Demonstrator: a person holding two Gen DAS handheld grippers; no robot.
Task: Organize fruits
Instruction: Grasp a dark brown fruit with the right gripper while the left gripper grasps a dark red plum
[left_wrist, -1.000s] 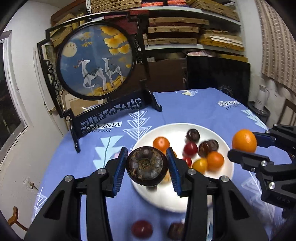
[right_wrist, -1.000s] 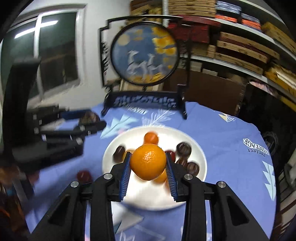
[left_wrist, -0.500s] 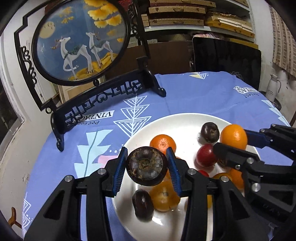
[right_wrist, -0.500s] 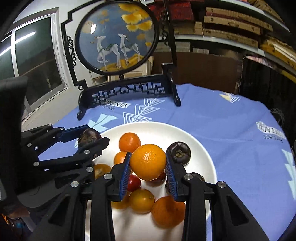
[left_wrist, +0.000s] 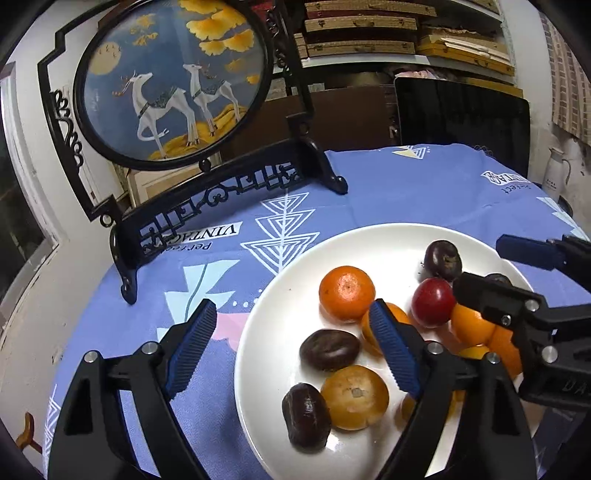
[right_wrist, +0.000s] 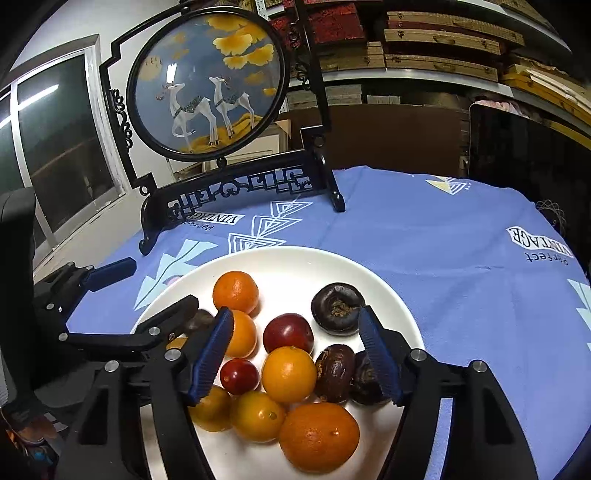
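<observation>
1. Left wrist view: looks forward along its fingers (left_wrist: 391, 350), close above the plate (left_wrist: 266, 332), from its left side.
2. Right wrist view: same direction, from the plate's (right_wrist: 384, 280) near right.
3. Shared: plate, deer screen (left_wrist: 173, 77), blue tabletop (right_wrist: 424, 236).

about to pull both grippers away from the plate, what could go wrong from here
1. The fruit sits heaped on the white plate; the orange rests against its neighbours and might roll if bumped.
2. The open right gripper straddles the pile, so a sideways exit could knock fruit.
3. The left gripper hangs close over the mangosteen, and both grippers crowd one plate, so they could clip.
</observation>
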